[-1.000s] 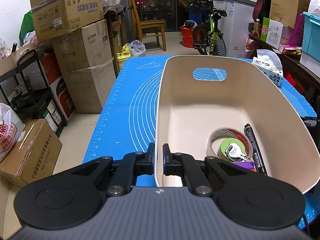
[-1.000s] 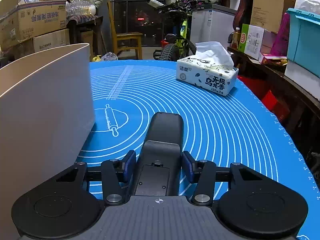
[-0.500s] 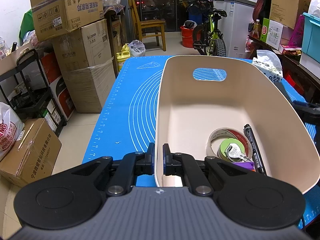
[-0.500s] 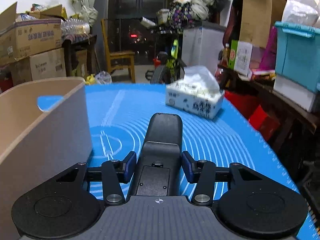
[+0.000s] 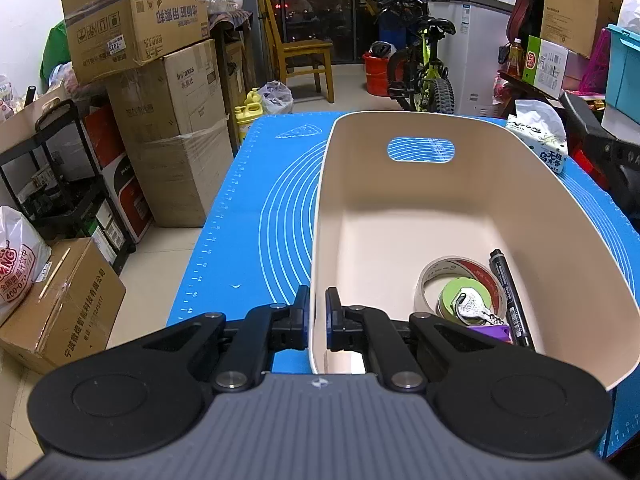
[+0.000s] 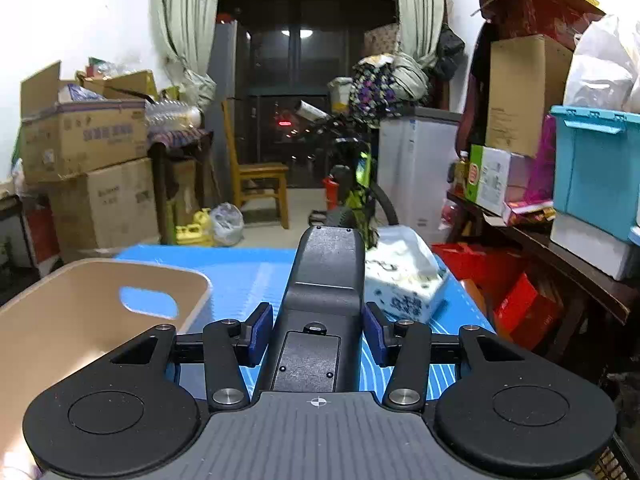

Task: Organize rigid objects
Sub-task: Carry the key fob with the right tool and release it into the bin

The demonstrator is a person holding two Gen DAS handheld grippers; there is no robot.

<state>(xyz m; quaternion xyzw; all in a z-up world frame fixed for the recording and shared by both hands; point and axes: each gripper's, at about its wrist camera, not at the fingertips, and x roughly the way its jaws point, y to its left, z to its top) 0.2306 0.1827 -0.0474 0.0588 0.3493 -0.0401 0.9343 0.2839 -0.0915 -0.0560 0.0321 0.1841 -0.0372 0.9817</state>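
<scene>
Dark grey battery-hatched device (image 6: 320, 312)

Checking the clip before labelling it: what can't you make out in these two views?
- Left wrist view: purple item in the bin, cut off by the left hand-held gripper.
- Right wrist view: bin contents, hidden by its wall.
- Right wrist view: tissue pack print, blurred.

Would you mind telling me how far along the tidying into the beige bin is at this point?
Done: a tape roll, keys and a black marker already lie in the beige bin. In hand: the left gripper clamps the bin's rim, and the right gripper holds a dark grey device above the blue mat. Left: setting that device into the bin.
</scene>
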